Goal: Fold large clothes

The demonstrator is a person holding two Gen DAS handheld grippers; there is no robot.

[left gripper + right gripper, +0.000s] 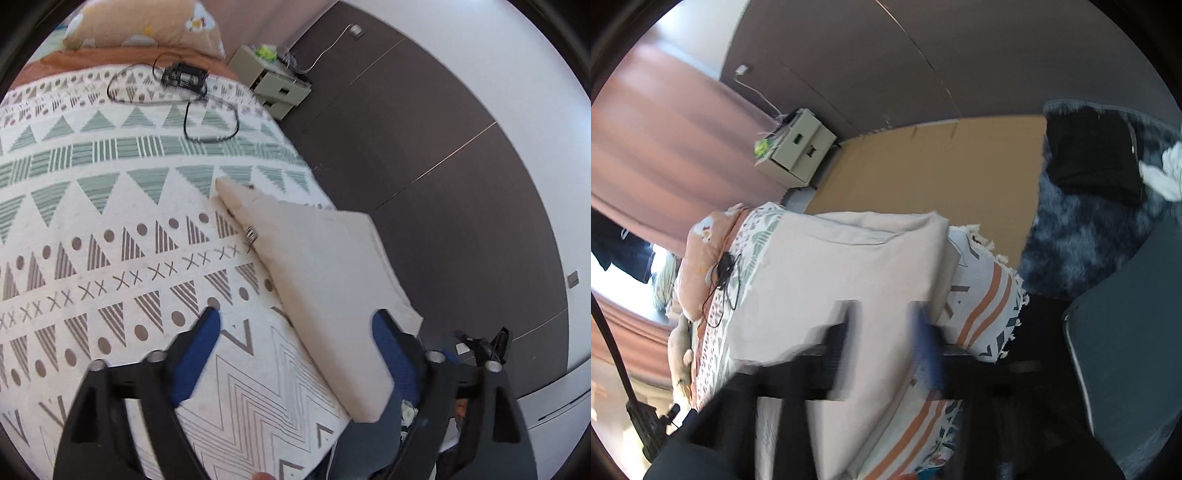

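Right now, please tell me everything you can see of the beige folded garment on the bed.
The beige garment is plain, matte woven cloth, folded flat into a long, layered rectangle. It lies on the patterned bedspread along the bed's edge, nearest the dark floor. One far corner is pointed, and a small metal spring-like part shows at its side. The left hand-held gripper is open above its near end, and nothing grips it.

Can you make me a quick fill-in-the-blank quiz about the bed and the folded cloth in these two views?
1. The folded garment is plain ____ in colour.
2. It lies on a patterned blanket near the bed's ____.
3. The left tongs stand ____, gripping nothing.
4. A black ____ loops over the blanket near the pillow.

Missing words: beige; edge; open; cable
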